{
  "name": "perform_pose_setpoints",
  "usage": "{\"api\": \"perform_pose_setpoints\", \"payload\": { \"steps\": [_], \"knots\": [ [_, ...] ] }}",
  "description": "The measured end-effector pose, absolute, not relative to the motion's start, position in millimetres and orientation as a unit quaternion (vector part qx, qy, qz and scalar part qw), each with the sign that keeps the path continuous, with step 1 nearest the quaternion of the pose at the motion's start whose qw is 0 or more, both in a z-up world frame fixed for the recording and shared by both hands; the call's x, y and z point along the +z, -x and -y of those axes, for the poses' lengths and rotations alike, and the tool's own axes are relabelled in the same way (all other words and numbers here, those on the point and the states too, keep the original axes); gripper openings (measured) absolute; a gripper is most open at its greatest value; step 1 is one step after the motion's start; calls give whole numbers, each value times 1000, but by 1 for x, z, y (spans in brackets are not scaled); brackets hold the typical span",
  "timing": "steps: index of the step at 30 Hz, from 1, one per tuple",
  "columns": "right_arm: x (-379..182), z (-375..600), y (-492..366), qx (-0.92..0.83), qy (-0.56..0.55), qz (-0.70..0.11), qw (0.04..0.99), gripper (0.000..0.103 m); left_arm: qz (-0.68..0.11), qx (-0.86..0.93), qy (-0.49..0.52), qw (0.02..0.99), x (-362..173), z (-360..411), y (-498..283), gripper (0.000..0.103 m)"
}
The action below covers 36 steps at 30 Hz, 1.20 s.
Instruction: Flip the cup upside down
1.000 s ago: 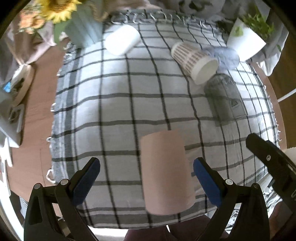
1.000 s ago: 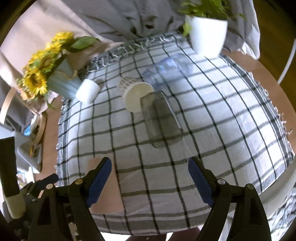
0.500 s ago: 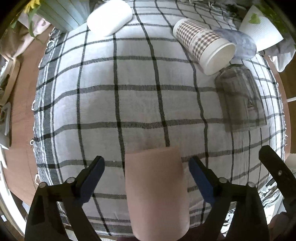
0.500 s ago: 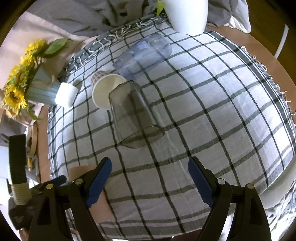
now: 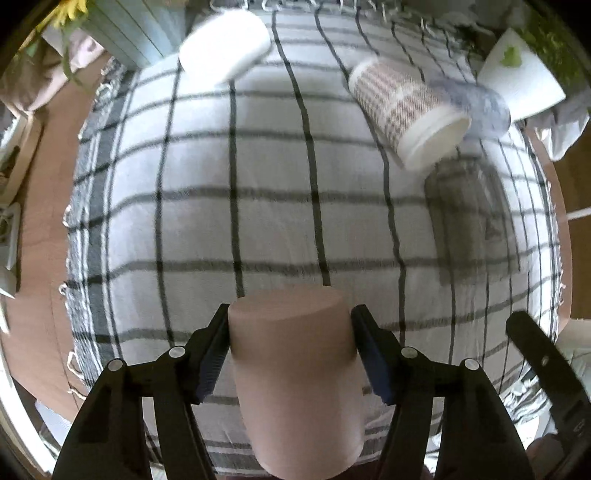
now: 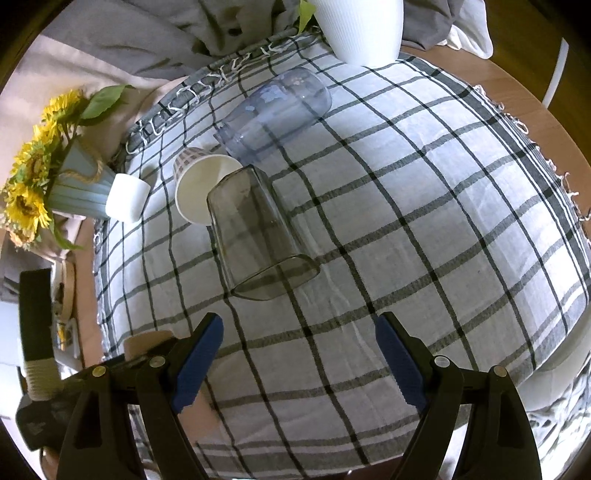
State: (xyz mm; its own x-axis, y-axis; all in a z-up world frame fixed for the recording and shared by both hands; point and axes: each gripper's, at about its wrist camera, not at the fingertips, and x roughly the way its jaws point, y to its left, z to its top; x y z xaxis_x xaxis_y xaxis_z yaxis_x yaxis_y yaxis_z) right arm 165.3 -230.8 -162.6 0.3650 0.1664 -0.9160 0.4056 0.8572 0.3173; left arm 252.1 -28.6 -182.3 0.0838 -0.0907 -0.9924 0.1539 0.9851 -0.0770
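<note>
A pink cup (image 5: 295,373) lies on its side near the front edge of the checked cloth (image 5: 258,203), its flat base pointing away from me. My left gripper (image 5: 290,354) is shut on it, blue pads pressing both sides. A sliver of the pink cup (image 6: 144,341) shows at the lower left of the right wrist view, behind the left finger. My right gripper (image 6: 299,354) is open and empty above the cloth (image 6: 406,221), just in front of a smoky clear glass (image 6: 255,232) lying on its side.
On the cloth lie a houndstooth paper cup (image 5: 406,110) (image 6: 199,188), a bluish clear tumbler (image 6: 273,114), the smoky glass (image 5: 472,218) and a small white cup (image 5: 225,44) (image 6: 127,197). A sunflower vase (image 6: 55,181) stands at the left, a white plant pot (image 6: 362,26) at the back.
My left gripper has moved in around the pink cup and shut on its sides. My right gripper has moved closer to the smoky glass and stays open.
</note>
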Motion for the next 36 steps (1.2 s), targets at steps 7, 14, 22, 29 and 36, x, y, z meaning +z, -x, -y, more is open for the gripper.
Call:
{"api": "perform_pose_setpoints", "payload": {
  "steps": [7, 14, 22, 29, 36],
  "knots": [
    [-146, 229, -170, -80, -255, -535, 801, 85, -644, -79, -21, 760, -164, 25, -272, 63],
    [-131, 234, -173, -91, -260, -513, 813, 85, -620, -76, -29, 780, -154, 29, -283, 63],
    [-128, 231, -172, -93, -261, -506, 817, 85, -587, -79, -36, 805, -152, 37, -296, 63],
    [-127, 228, -166, -92, -242, -508, 822, 85, -565, -81, -27, 820, -150, 33, -284, 63],
    [-129, 228, -161, -90, -237, -513, 820, 85, -560, -83, -18, 824, -141, 27, -264, 63]
  ]
}}
